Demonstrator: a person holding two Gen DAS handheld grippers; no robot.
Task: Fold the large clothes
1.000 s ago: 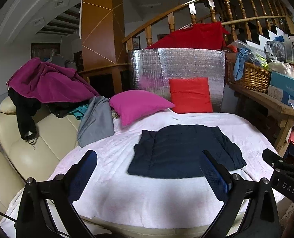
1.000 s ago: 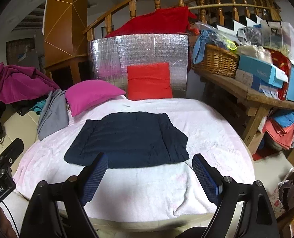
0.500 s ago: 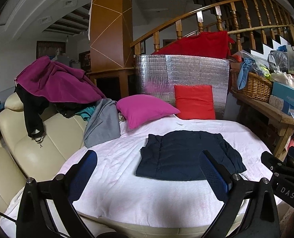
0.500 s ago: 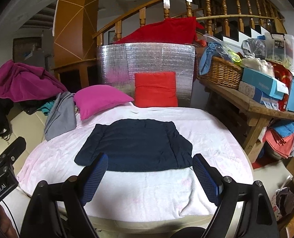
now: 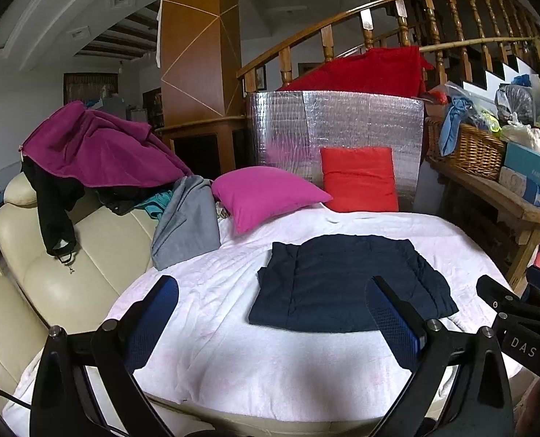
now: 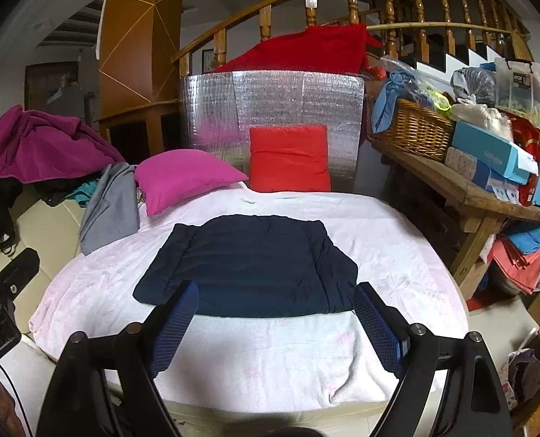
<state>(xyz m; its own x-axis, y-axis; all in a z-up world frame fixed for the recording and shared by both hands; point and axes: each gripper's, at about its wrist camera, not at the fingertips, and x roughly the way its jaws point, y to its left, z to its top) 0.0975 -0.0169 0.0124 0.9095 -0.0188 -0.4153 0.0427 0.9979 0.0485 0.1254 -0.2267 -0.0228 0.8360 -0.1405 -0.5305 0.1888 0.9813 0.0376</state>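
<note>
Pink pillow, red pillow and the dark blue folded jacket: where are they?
Pink pillow (image 6: 186, 174), right wrist view, middle.
Red pillow (image 6: 288, 158), right wrist view, front face.
Dark blue folded jacket (image 5: 346, 284), left wrist view, top layer.

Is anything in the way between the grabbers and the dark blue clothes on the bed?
Nothing visible. Only bare pink blanket lies between the open right gripper and the navy garment; same for the open left gripper. The pillows sit behind it.

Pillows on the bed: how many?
2. Magenta pillow at the bed's far left; red pillow upright against the silver panel. Others may be hidden.
</note>
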